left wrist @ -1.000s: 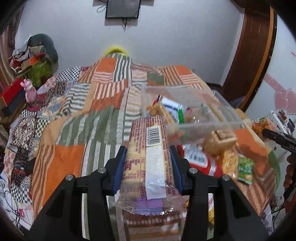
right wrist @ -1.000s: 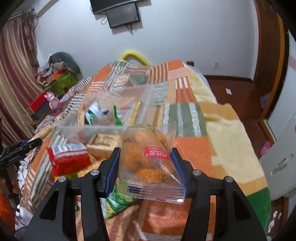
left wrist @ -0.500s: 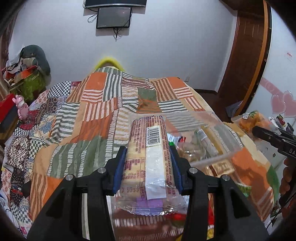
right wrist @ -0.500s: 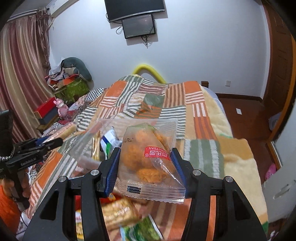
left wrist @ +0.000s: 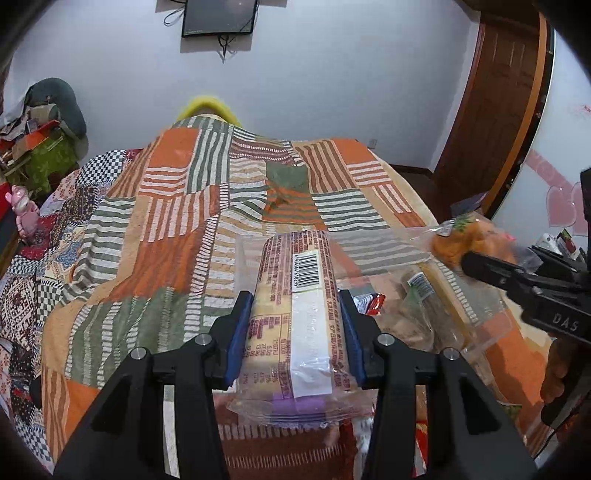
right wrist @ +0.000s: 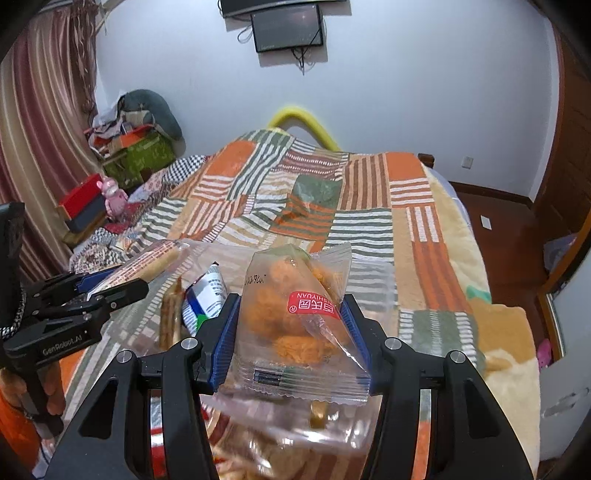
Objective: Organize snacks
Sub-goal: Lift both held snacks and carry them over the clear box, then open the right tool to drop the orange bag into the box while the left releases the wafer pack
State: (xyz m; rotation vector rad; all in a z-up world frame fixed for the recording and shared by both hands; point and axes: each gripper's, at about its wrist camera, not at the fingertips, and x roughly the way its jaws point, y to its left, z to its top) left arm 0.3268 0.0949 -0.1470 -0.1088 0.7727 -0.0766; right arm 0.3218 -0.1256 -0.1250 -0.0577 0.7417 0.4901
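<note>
My left gripper (left wrist: 295,314) is shut on a long biscuit pack (left wrist: 299,317) with a barcode label, held over the near left part of a clear plastic box (left wrist: 476,332). My right gripper (right wrist: 290,317) is shut on a clear bag of orange puffed snacks (right wrist: 295,325) with a red label, also held above the clear box (right wrist: 373,280). Several snacks lie inside the box, among them a blue-white packet (right wrist: 207,291). Each gripper shows in the other's view: the right one (left wrist: 517,280), the left one (right wrist: 92,295).
A patchwork orange, green and striped blanket (left wrist: 192,206) covers the bed. Clutter and a pink toy (right wrist: 114,195) sit at the far left by the curtain. A wooden door (left wrist: 495,110) stands at the right. A screen (right wrist: 288,26) hangs on the far wall.
Both grippers have lifted and moved forward with their snacks to above the clear box. The loose snacks in front of the box have dropped out of sight below.
</note>
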